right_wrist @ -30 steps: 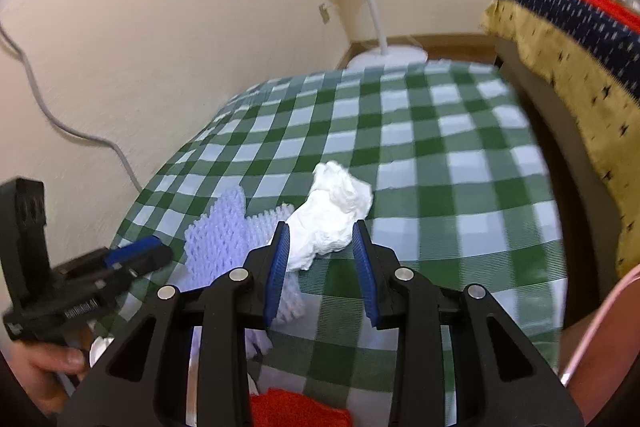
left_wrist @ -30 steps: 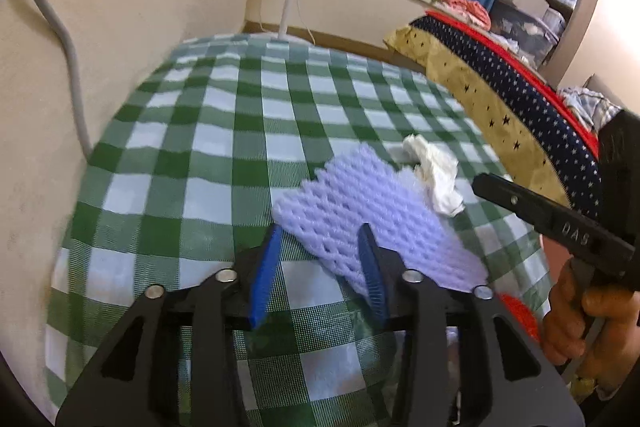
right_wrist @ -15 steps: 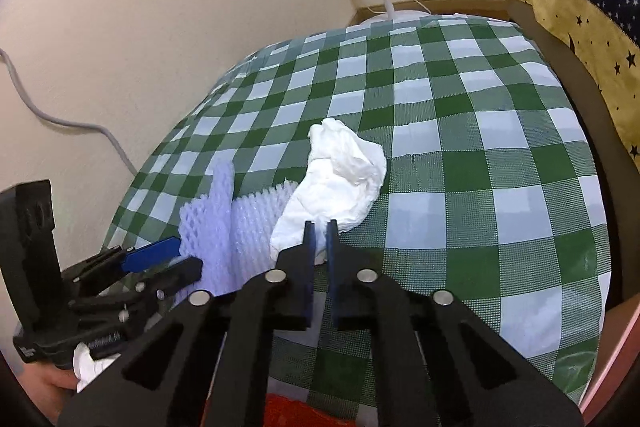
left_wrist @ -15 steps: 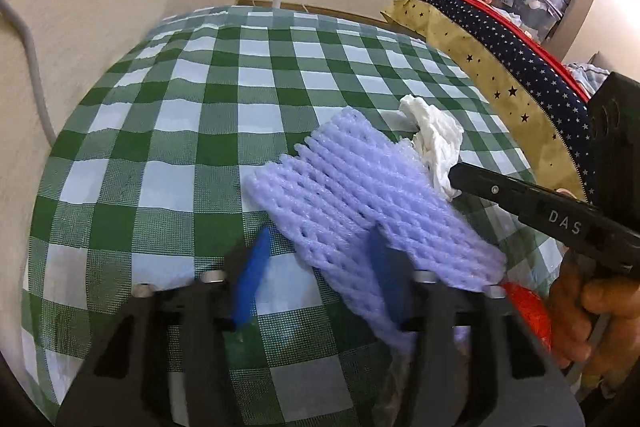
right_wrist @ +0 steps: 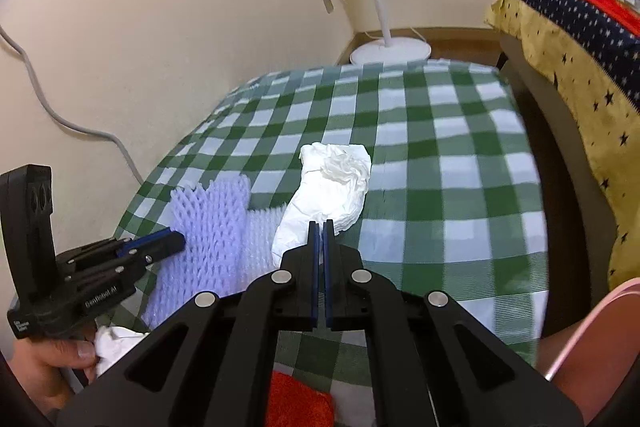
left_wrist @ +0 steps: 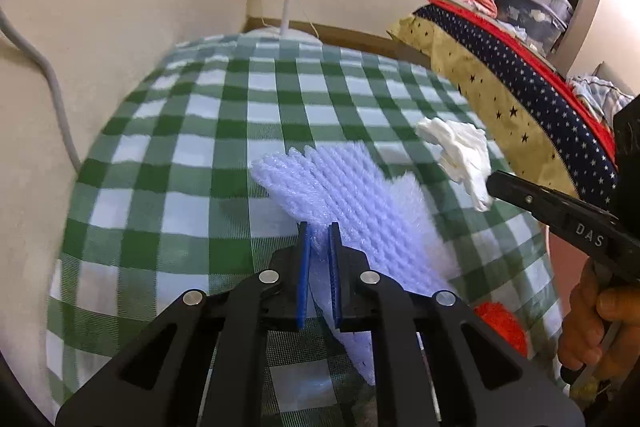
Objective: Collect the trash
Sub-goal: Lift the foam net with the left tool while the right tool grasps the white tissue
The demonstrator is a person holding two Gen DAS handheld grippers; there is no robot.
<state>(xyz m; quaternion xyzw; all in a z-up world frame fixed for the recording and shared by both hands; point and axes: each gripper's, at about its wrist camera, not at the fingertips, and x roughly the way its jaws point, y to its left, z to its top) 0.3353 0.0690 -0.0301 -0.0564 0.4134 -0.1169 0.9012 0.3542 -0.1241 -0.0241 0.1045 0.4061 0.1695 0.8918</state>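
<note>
A lavender foam net sleeve (left_wrist: 340, 187) is held off the green checked tablecloth (left_wrist: 192, 131). My left gripper (left_wrist: 318, 231) is shut on its near edge. It also shows in the right wrist view (right_wrist: 212, 223), with the left gripper (right_wrist: 172, 241) at its left side. A crumpled white tissue (right_wrist: 328, 187) hangs from my right gripper (right_wrist: 321, 225), which is shut on its lower edge. In the left wrist view the tissue (left_wrist: 464, 155) sits at the tip of the right gripper (left_wrist: 494, 183).
A red knitted item (left_wrist: 500, 323) and more white paper (right_wrist: 116, 343) lie below the grippers near the table's front edge. A fan stand (right_wrist: 390, 49) is beyond the table. A bed with a starred cover (left_wrist: 532, 107) is to the right. A grey cable (right_wrist: 60, 119) runs along the wall.
Both grippers have gone from open to shut, the left on the foam net and the right on the tissue. Both items have since risen off the cloth.
</note>
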